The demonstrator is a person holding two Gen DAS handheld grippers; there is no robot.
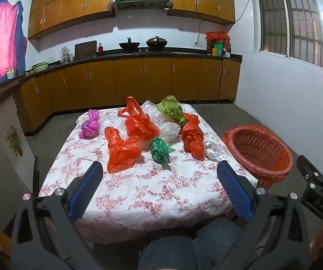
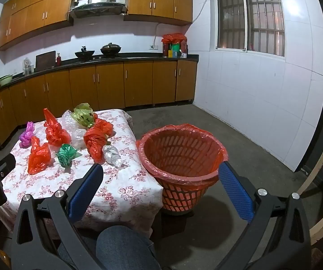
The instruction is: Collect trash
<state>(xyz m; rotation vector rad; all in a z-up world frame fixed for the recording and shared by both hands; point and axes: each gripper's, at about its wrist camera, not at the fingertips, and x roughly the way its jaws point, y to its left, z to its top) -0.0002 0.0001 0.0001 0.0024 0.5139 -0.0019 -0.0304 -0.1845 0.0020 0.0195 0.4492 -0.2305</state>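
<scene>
Far left on the floral tablecloth (image 1: 139,193): a knotted purple bag (image 1: 90,124), well apart from both tools, best left for later; next along, the near orange bag (image 1: 121,149) and the taller orange bag (image 1: 139,123) behind it, with the small green bag (image 1: 160,149) just to their right; all loose, light and crinkly by the look, so likely to slip unless pinched at a knot or a thick fold; left gripper (image 1: 159,180) held wide open above the near cloth, empty, nothing between its blue pads; probably wisest to begin with the near orange bag or the green one, closing on the bunched part; further right, the twisted orange bag (image 2: 96,142) and the clear crumpled plastic (image 2: 113,156) beside it, nearest the table edge; right gripper (image 2: 161,181) likewise spread wide and empty; rightmost, the lined orange basket (image 2: 152,166) on the floor just beside the table, mouth open, no trash visible inside; carry high enough to clear its rim before letting go.
</scene>
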